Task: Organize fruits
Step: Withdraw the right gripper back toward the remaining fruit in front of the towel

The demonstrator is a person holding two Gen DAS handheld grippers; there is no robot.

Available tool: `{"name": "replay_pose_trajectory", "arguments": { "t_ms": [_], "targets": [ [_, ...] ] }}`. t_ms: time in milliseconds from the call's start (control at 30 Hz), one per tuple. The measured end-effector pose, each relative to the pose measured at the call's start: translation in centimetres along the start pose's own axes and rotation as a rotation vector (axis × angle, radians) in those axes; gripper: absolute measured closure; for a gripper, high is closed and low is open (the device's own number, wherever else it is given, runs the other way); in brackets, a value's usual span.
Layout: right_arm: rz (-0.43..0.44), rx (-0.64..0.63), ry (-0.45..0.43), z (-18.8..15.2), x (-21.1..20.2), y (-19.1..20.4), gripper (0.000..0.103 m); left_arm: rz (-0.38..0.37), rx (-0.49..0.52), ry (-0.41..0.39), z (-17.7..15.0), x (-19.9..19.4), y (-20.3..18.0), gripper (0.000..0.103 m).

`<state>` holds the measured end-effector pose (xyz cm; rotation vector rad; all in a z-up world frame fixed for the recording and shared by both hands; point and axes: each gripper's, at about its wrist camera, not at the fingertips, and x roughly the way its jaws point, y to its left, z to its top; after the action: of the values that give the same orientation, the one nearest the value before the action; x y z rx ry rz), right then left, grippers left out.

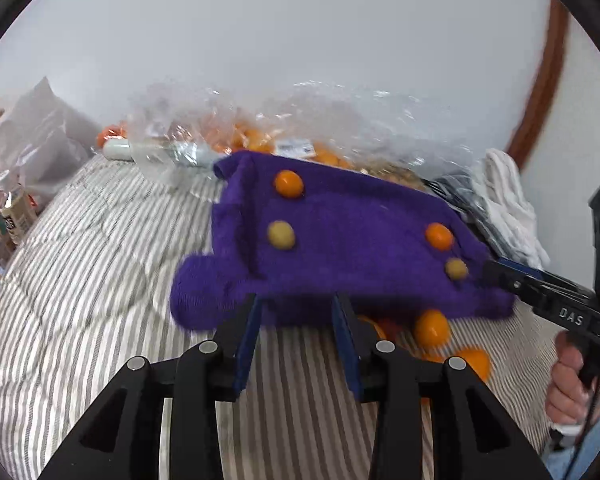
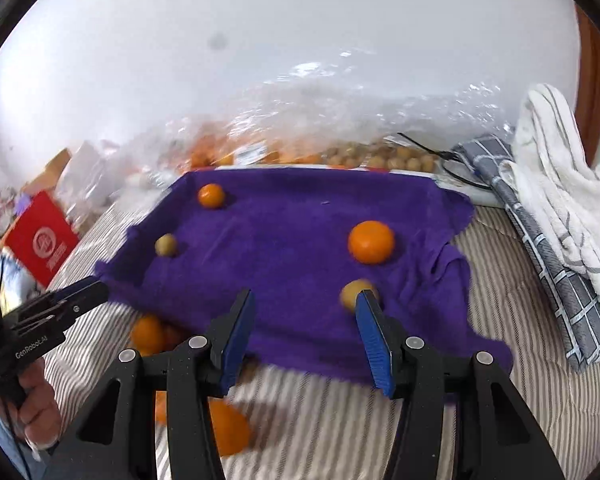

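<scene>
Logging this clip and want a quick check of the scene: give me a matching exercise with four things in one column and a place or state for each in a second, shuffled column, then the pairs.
Things:
1. large round orange fruit
2. purple fuzzy towel
3. red cardboard box with a white logo
4. white striped cloth

Places or states:
A. spread over the striped bedding
B. heaped at the far right, by the wall
C. sits on the towel's right half
D. at the left, beside the bed

Pairs: 1-C, 2-A, 3-D, 4-B
</scene>
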<state>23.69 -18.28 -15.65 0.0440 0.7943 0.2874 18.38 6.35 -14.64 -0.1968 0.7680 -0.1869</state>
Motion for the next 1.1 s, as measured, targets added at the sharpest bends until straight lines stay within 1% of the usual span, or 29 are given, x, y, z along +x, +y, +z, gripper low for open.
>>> {"name": "replay_pose_trajectory", "arguments": {
  "t_ms": [100,167,233,400,533,667,833,900,933,967,1067,1100],
  "targets": [
    [0.022,-0.024,-0.011,-1.4,-1.7,1.5,0.05,-0.001,0.011,0.023,-1.0,-0.4,0.2,0.068],
    [0.054,-0.018,-0.004,-2.3,-2.4,2.0,0.05,0.02,0.033,0.059,-1.6,-0.2,0.2,0.068],
    [0.08,-0.015,0.019,-3.4,-2.8,2.5,0.05,0.048,0.05,0.079,-2.1,0.0,0.2,0.068],
    [0.082,-0.035,0.052,-5.8,-2.8,3.6,0.05,0.067,0.058,0.105,-2.4,0.4,0.4,0.068],
    [0.074,-0.027,0.099,-7.1,-1.4,4.0,0.05,0.069,0.057,0.112,-2.5,0.4,0.4,0.068],
    [0.085,-0.002,0.147,-7.4,0.3,3.7,0.05,0.068,0.048,0.117,-2.4,0.5,0.7,0.068],
    [0.104,0.012,0.157,-6.7,1.3,3.3,0.05,0.056,0.03,0.125,-2.4,0.7,1.0,0.068],
    [0.091,-0.001,0.152,-6.6,1.4,3.6,0.052,0.048,0.031,0.131,-2.5,0.8,1.0,0.068],
    [0.088,-0.013,0.15,-6.6,1.5,3.9,0.058,0.044,0.029,0.135,-2.5,0.9,1.0,0.068],
    [0.092,-0.02,0.149,-6.6,1.5,4.1,0.06,0.043,0.027,0.141,-2.5,0.9,1.0,0.068],
    [0.062,-0.053,0.14,-6.4,1.3,4.4,0.06,0.053,0.022,0.168,-2.6,1.4,1.1,0.068],
    [0.058,-0.055,0.134,-6.4,1.0,4.2,0.06,0.052,0.022,0.164,-2.6,1.3,1.0,0.067]
  ]
}}
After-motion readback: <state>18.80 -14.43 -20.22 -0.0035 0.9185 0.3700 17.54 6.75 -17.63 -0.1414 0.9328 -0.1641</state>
